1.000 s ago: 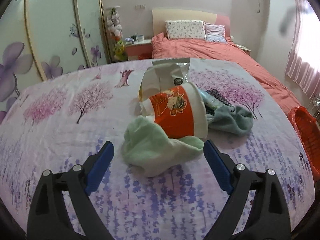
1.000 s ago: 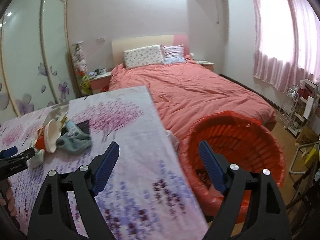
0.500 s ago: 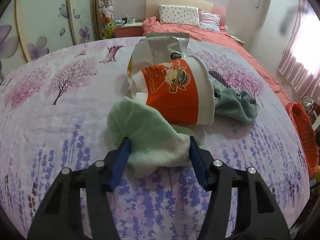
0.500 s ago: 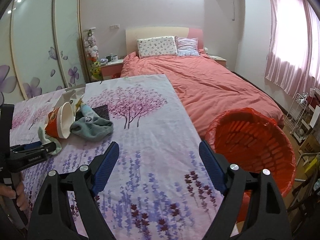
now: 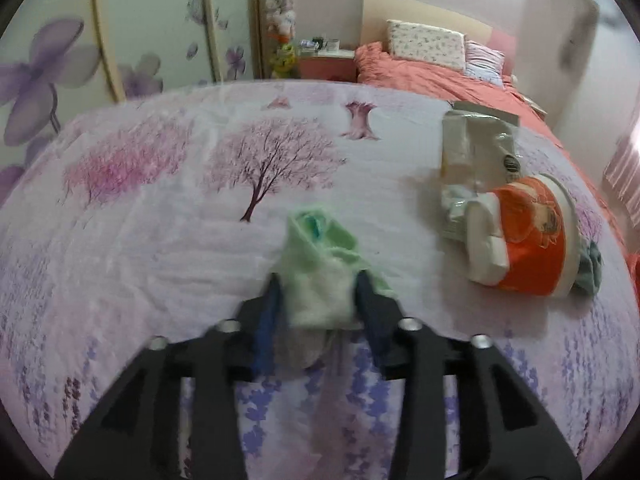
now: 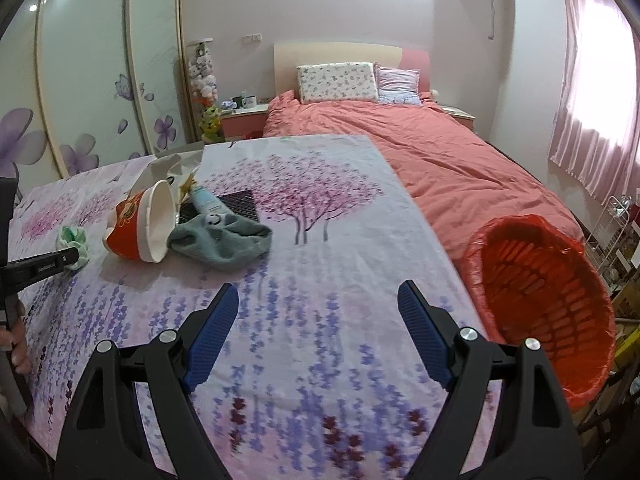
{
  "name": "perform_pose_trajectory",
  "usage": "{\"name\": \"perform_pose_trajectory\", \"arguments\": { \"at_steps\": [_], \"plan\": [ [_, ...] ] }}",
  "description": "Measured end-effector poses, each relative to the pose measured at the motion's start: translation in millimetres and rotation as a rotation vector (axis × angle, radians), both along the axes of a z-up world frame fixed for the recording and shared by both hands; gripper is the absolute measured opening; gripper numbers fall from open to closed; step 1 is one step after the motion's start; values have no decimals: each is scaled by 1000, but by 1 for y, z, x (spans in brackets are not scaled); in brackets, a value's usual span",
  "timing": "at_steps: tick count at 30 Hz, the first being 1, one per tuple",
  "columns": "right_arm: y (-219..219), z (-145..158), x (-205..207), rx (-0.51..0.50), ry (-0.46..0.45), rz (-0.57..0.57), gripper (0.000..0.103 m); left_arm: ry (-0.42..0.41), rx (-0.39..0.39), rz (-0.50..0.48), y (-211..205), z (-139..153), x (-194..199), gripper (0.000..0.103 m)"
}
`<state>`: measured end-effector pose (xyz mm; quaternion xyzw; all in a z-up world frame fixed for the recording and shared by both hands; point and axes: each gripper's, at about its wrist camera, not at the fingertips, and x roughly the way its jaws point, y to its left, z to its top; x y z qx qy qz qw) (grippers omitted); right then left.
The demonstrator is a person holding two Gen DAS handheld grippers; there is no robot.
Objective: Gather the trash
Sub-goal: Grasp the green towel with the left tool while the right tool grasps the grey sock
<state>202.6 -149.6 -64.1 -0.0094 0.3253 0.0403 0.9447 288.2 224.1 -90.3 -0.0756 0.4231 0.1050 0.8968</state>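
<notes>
L gripper (image 5: 318, 300) has just been closing, now clenched on the pale green fluffy cloth (image 5: 320, 276). R gripper (image 6: 318, 316) jaws wide, empty, over the floral-print sheet (image 6: 320, 240).

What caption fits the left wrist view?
Left tool shut on green cloth, apart from the orange cup on the floral sheet.

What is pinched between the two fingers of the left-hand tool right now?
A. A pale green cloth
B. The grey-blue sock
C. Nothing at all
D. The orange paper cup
A: in the left wrist view the left gripper has its jaws pressed on both sides of the pale green cloth, while the orange paper cup lies apart to the right.
</notes>
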Motion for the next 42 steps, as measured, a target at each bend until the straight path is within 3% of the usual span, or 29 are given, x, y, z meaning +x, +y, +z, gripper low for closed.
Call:
{"name": "perform_pose_trajectory", "arguments": {
  "at_steps": [14, 22, 27, 32, 36, 38, 40, 42],
  "plan": [
    [38, -10, 21, 7, 39, 35, 81, 1, -21, -9, 3, -2, 1, 48],
    [50, -10, 74, 136, 81, 1, 81, 4, -14, -9, 3, -2, 1, 49],
    [66, -24, 91, 76, 142, 11, 80, 4, -15, -10, 3, -2, 1, 49],
    [60, -32, 94, 105, 206, 11, 63, 4, -15, -9, 3, -3, 1, 49],
    [56, -33, 92, 124, 210, 3, 55, 4, -15, -9, 3, -3, 1, 49],
    [56, -33, 90, 124, 210, 6, 45, 5, -13, -9, 3, -3, 1, 49],
    [54, -33, 89, 128, 214, 22, 17, 4, -15, -9, 4, -3, 1, 49],
    [51, -33, 84, 118, 213, 29, 15, 4, -16, -9, 4, -2, 1, 49]
  ]
}}
